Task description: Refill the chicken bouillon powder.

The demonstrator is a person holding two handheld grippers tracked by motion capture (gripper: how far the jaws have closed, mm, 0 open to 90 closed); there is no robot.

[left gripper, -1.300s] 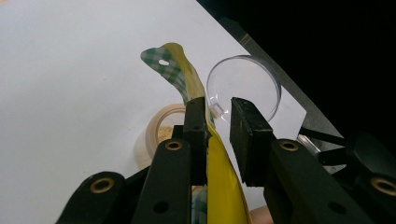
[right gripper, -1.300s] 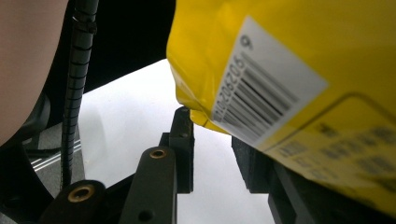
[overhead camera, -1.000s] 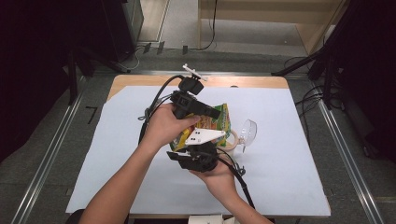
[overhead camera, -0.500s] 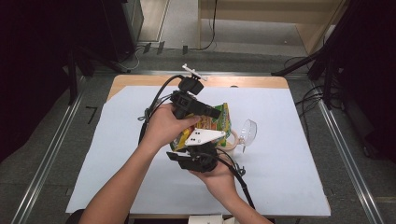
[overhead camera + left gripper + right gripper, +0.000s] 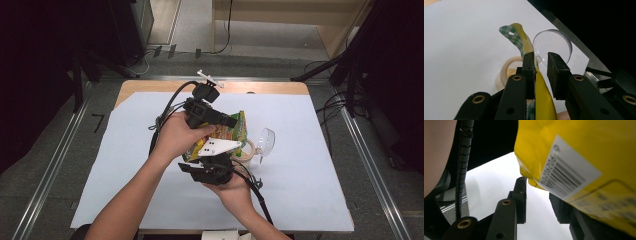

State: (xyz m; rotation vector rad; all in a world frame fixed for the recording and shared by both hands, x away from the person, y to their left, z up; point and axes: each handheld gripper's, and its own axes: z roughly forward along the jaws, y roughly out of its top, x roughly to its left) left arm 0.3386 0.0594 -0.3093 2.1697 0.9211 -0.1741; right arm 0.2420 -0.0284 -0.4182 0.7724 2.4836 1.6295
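1. The bag [image 5: 231,131], yellow with a green check top, is held up over the middle of the white surface [image 5: 125,165], between the two claws, just left of the cup [image 5: 245,148] and clear lid [image 5: 266,141].
2. The left claw [image 5: 541,66] has the bag's top strip between its jaws. The strip lies against one pad; a gap shows to the other, so it looks open around it, not clamped.
3. The right claw [image 5: 537,200] sits under the bag's bottom corner. Its jaws stand apart, and the corner hangs above them, not pinched.
4. Risk: with neither claw clearly biting, the bag could slide out and drop onto the cup, knocking it over and spilling the crumbs inside.
5. Risk: a pull while one side is loose could tear the top unevenly or twist the bag.
6. Pose: the left hand [image 5: 175,137] reaches from the left, claw pointing right; the right hand [image 5: 232,187] cups its claw from below, pointing away.
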